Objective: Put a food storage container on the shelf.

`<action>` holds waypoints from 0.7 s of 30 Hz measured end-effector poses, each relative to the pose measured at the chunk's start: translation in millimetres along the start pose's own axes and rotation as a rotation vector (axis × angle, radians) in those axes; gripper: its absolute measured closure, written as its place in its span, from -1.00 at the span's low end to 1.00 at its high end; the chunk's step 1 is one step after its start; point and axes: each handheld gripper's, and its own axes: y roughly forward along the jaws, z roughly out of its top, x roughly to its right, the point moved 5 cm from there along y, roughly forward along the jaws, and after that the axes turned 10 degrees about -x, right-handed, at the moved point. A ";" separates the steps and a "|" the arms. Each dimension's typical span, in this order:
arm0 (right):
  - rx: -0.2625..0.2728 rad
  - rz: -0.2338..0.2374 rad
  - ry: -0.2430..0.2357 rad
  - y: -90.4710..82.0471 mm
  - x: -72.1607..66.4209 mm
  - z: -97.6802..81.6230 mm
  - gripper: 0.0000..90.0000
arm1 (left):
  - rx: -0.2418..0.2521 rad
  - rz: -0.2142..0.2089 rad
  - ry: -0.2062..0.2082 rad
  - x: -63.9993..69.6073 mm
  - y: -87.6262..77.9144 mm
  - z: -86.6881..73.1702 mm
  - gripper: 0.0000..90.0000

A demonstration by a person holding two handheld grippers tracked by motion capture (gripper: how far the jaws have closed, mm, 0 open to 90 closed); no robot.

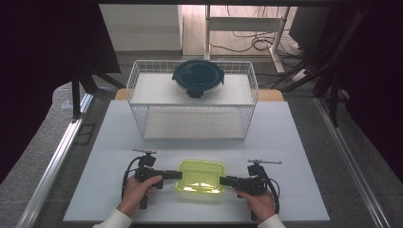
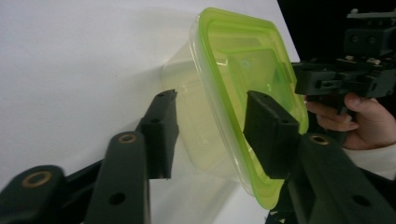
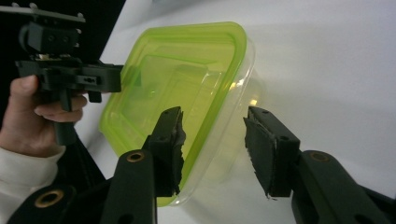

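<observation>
A clear plastic container with a lime-green lid [image 1: 200, 176] lies flat on the white table [image 1: 285, 142] near its front edge. My left gripper [image 1: 179, 175] comes in level from the left, and its jaws straddle the container's left end [image 2: 219, 70], one over the lid and one beside the base. My right gripper [image 1: 222, 180] mirrors it at the right end. One of its jaws lies over the lid [image 3: 187, 74], and a small gap shows between the other jaw and the clear wall. Both stand open around the container.
A white wire rack [image 1: 192, 97] stands at the back of the table, with a dark blue round lidded bowl [image 1: 198, 77] on its top shelf. Metal rails run along both sides of the table. Bare white surface lies between the rack and the container.
</observation>
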 end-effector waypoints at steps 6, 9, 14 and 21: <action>0.002 0.045 0.023 2.2 0.1 0.8 0.46 | -0.015 -0.079 -0.022 1.0 4.4 -0.8 0.39; -0.006 0.026 0.026 3.4 -0.3 0.0 0.56 | -0.015 -0.081 -0.035 1.3 5.3 -1.4 0.52; -0.002 0.019 0.030 0.7 -2.6 0.2 0.64 | -0.007 -0.089 -0.039 3.3 3.6 -2.4 0.60; 0.006 0.005 0.005 -2.4 -7.5 1.1 0.68 | -0.001 -0.072 -0.030 6.6 0.9 -3.8 0.65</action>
